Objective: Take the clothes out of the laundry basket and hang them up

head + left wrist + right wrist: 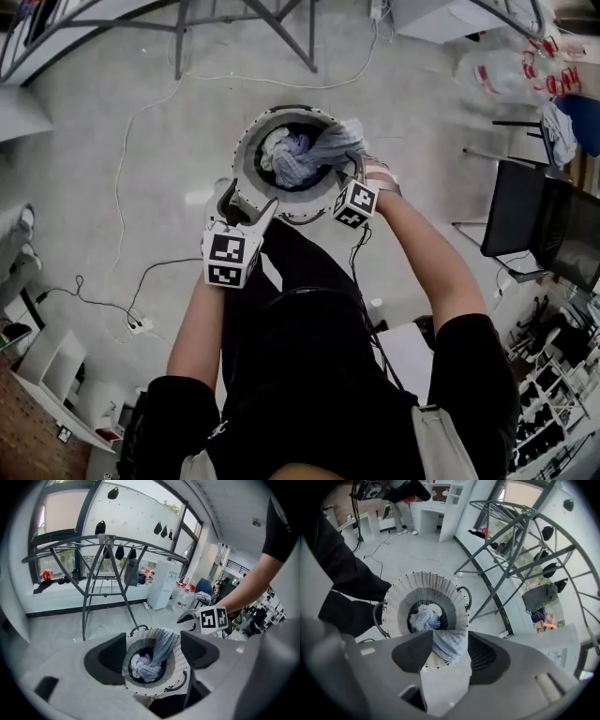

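A round white laundry basket (251, 141) stands on the floor in front of me, with blue-and-white clothes (284, 155) bunched inside. One blue checked cloth (339, 143) is drawn up over the basket's right rim. My right gripper (355, 171) is shut on it, and the cloth (448, 644) fills the gap between that gripper's (449, 652) jaws. My left gripper (246, 202) hangs open over the basket's near left rim, holding nothing. In the left gripper view the basket (180, 667) and the raised cloth (161, 651) show between the gripper's (152, 656) spread jaws.
A grey metal drying rack (108, 541) stands beyond the basket, with its legs (246, 21) at the top of the head view. A cable and power strip (139, 325) lie on the floor at left. A black chair (520, 217) and water bottles (511, 70) are at right.
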